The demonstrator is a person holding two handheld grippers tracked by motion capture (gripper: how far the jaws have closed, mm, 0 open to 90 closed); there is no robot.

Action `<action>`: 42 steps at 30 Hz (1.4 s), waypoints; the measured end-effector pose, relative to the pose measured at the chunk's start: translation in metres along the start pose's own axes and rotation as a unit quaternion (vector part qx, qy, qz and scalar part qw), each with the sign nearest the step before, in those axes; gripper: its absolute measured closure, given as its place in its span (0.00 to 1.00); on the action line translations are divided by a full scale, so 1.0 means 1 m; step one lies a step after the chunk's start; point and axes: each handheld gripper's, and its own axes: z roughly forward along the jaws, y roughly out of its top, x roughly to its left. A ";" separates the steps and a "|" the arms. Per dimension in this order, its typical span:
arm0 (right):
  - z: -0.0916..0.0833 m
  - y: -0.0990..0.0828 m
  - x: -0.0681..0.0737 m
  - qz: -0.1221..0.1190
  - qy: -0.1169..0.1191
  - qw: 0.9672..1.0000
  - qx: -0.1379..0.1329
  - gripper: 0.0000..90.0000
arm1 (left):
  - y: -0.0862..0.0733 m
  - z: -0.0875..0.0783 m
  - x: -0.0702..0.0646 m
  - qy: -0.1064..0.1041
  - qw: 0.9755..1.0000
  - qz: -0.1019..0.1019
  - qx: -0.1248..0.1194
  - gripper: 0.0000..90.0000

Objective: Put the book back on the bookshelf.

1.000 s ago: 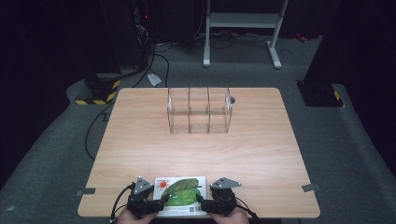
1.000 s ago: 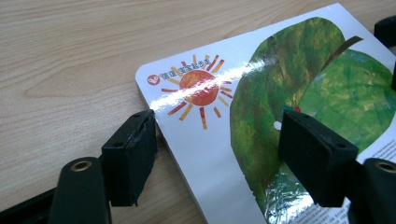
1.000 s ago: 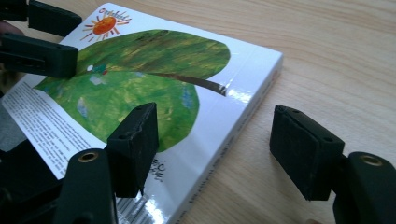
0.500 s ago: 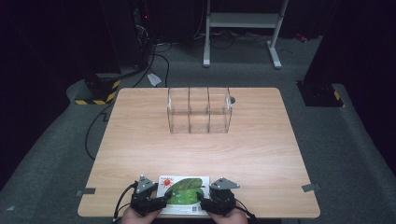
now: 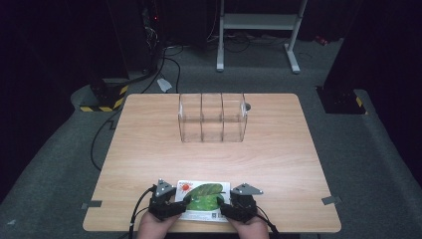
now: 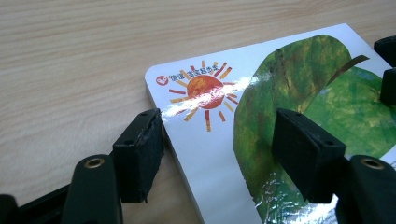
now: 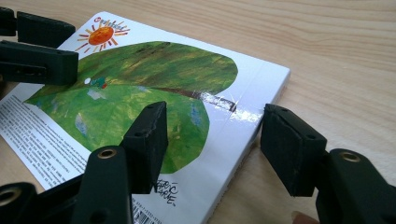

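Lifting the book point(image 5: 203, 200) cleanly from the near edge of the table point(image 5: 278, 159) calls for an even hold at both ends. Lies flat there now, back cover up, between the two hands.

Left gripper point(image 6: 219, 140): jaws apart and just closing a little, one pad against the book's side edge, the other over the green leaf picture, not yet pinching. Right gripper point(image 7: 212, 144): jaws half parted, also just closing, straddling the spine edge, one over the cover and one beside the edge; no firm clamp to be seen.

Best to tip each gripper so one jaw slides under the edge and the other presses from above. Squeeze both sides at the same time, else the glossy cover may slip or pivot. Likely bound for the clear divided box point(image 5: 212, 117), standing well apart at the far side.
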 end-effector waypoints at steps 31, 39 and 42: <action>0.026 0.045 -0.050 0.027 -0.059 0.998 -0.003 0.44 | 0.047 0.052 0.004 0.002 1.000 -0.011 -0.015 0.43; -0.005 0.016 -0.033 0.020 -0.042 0.999 -0.024 0.34 | 0.025 0.024 0.004 -0.007 0.999 -0.015 -0.030 0.37; -0.011 0.009 -0.029 0.027 -0.036 0.999 -0.027 0.32 | 0.015 0.021 0.004 -0.013 1.000 -0.008 -0.022 0.36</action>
